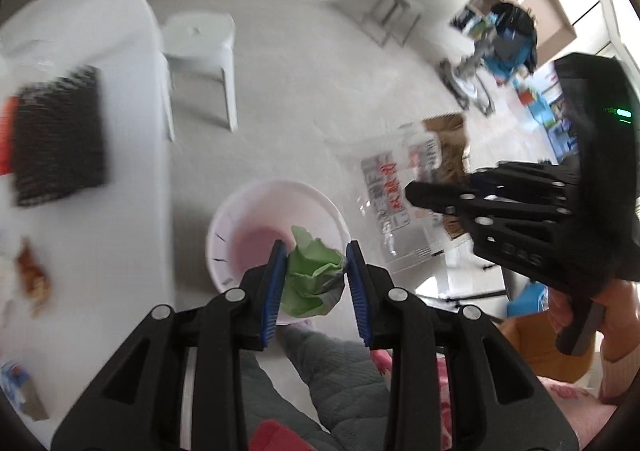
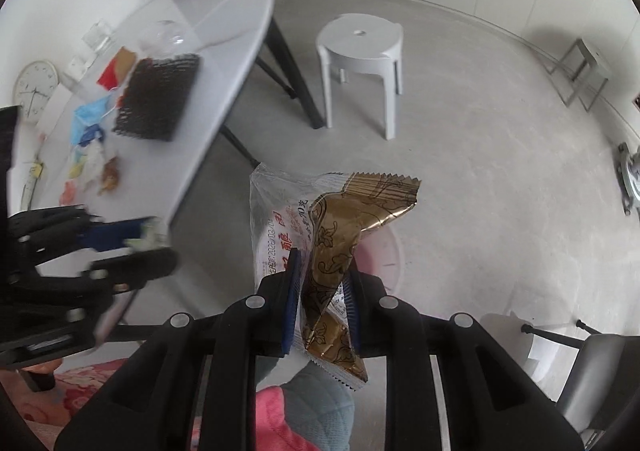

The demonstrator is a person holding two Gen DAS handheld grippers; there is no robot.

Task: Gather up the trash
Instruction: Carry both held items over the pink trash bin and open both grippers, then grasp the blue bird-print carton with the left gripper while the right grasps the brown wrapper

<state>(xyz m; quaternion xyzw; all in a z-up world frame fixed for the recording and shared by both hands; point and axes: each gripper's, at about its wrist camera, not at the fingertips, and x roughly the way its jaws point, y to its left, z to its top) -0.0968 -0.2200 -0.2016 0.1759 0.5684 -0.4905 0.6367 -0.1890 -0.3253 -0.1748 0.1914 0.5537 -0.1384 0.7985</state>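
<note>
My left gripper [image 1: 316,251] is shut on a crumpled green paper [image 1: 310,277] and holds it over the open white bin [image 1: 236,211] on the floor. My right gripper [image 2: 322,265] is shut on a gold snack wrapper [image 2: 344,235] together with a clear printed wrapper [image 2: 276,219]; the bin's pink rim [image 2: 384,255] shows just behind them. In the left wrist view the right gripper [image 1: 440,197] holds the clear wrapper [image 1: 400,187] to the right of the bin. The left gripper [image 2: 156,247] shows blurred at the left of the right wrist view.
The white table [image 2: 224,23] on the left holds a black mesh pad [image 2: 160,99], a blue face mask [image 2: 90,115], red paper [image 2: 110,73] and several small scraps. A white stool [image 2: 360,51] stands on the grey floor beyond. A grey chair [image 2: 600,371] is at the lower right.
</note>
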